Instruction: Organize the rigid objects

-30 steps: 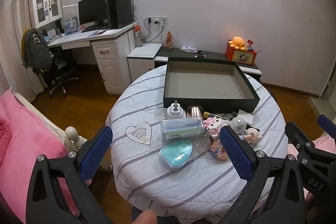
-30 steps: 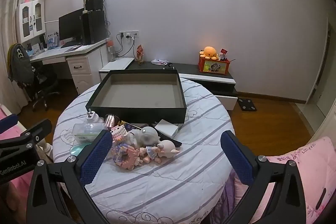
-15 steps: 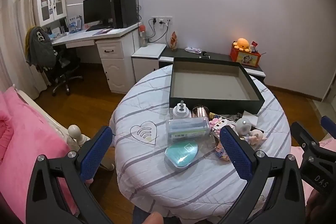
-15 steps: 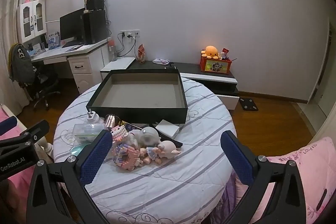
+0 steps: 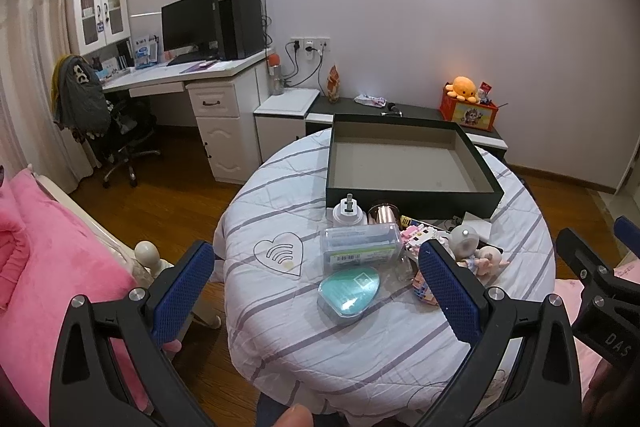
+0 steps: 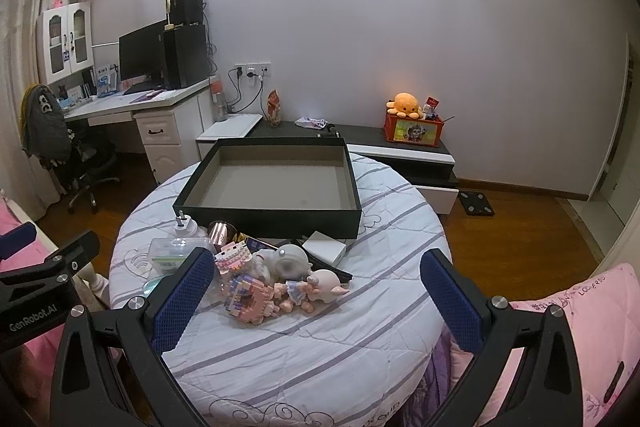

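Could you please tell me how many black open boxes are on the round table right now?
1: the black open box sits at the far side of the round table, behind the pile of small items; nothing shows inside it.

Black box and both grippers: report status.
Left gripper open, right gripper open, both empty. Black box empty. Toy pile waits in front of it.

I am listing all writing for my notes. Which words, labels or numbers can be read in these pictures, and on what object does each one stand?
"GenRobot.AI": on the left gripper body, seen in the right wrist view.
"DAS": on the right gripper body, in the left wrist view.
Barcode label on the clear plastic box: too small to read.
Writing on the pink blanket: partly visible, unclear.
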Demonstrator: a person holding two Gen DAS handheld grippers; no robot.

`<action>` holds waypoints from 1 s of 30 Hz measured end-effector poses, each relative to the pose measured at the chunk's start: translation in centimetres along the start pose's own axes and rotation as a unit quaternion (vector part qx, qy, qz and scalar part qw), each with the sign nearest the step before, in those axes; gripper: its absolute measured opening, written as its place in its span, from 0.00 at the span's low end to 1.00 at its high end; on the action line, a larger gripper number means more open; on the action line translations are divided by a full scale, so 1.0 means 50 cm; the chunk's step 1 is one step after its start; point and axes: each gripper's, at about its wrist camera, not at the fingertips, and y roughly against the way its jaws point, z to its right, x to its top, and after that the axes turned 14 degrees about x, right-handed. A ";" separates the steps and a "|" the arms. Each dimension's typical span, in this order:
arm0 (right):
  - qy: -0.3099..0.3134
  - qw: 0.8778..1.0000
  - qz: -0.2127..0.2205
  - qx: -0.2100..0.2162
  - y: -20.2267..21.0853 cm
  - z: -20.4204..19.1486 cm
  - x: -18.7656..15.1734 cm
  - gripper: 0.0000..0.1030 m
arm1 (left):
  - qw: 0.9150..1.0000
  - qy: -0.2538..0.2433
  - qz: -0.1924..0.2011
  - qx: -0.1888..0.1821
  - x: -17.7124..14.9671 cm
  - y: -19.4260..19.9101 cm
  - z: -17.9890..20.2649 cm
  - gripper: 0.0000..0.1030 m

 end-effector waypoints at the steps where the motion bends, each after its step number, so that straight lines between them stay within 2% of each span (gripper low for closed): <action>1: -0.001 1.000 0.000 0.000 0.001 -0.001 0.000 1.00 | 1.000 0.000 0.001 0.001 0.000 0.001 0.000 1.00; 30: -0.003 1.000 -0.009 0.003 -0.013 0.008 0.000 1.00 | 1.000 -0.003 -0.006 -0.006 -0.014 -0.010 0.004 1.00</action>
